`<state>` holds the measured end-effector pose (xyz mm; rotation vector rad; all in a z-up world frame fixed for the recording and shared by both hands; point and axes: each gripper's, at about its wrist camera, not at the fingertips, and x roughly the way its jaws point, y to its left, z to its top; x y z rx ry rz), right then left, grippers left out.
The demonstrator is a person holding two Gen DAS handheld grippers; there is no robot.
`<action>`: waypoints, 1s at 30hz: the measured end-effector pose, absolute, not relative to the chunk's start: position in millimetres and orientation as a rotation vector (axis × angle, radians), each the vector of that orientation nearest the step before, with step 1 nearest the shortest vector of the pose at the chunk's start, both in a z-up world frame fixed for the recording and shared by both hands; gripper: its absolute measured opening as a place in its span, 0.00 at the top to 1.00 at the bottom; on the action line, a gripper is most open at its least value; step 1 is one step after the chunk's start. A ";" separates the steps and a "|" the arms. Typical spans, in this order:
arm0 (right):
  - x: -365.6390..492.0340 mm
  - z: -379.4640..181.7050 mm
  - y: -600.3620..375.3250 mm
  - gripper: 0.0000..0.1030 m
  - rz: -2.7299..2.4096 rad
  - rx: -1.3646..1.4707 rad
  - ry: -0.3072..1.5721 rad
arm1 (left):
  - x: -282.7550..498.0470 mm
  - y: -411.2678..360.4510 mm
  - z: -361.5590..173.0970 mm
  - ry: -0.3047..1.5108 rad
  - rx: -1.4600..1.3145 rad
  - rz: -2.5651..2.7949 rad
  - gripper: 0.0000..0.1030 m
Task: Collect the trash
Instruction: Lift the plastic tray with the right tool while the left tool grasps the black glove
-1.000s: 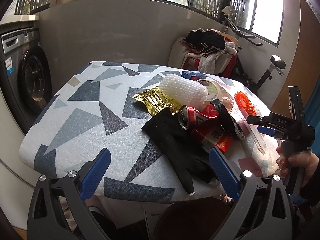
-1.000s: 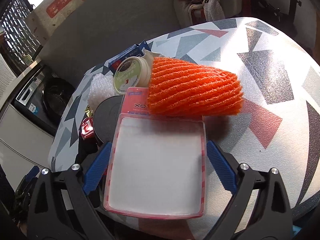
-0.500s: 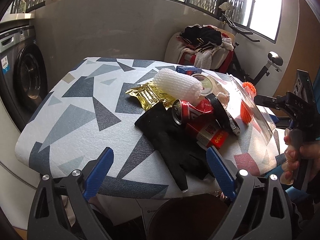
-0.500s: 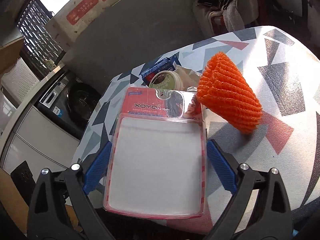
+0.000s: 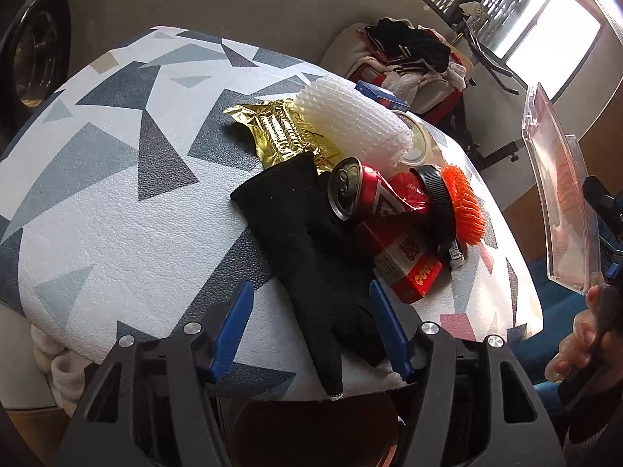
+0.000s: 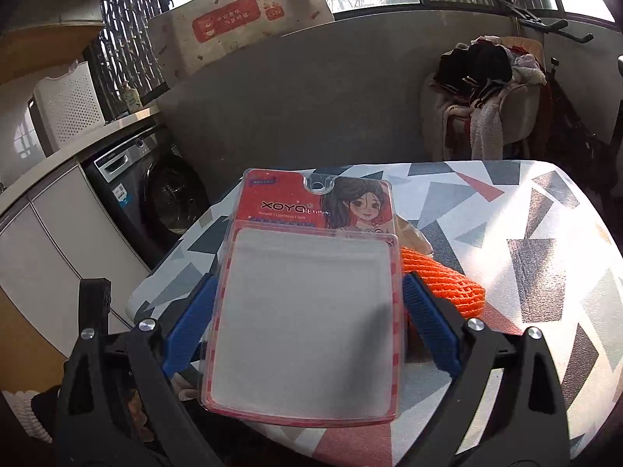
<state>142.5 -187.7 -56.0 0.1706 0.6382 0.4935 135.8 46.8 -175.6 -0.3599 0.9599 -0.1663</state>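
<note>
My right gripper (image 6: 307,327) clamps the blister pack (image 6: 307,311) clear of the table (image 6: 545,272) for binning, while my left gripper (image 5: 309,327), jaws just narrowing, straddles the black glove (image 5: 303,241) unpinched.

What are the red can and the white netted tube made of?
The can looks like thin metal: shiny silver top with a pull tab, and its body is dented. The white tube looks like soft foam netting, matte, with an open mesh pattern.
</note>
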 end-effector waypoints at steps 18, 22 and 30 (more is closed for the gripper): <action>92.2 -89.9 -188.9 0.10 0.410 0.033 0.660 | 121.3 25.1 -144.7 0.853 -0.062 -0.141 0.92; 67.8 -97.4 -174.5 0.10 0.438 -0.021 0.675 | 90.6 19.2 -129.8 0.801 -0.025 -0.153 0.92; 22.0 -125.6 -160.5 0.10 0.514 -0.042 0.728 | 34.8 14.0 -130.9 0.807 -0.071 -0.239 0.92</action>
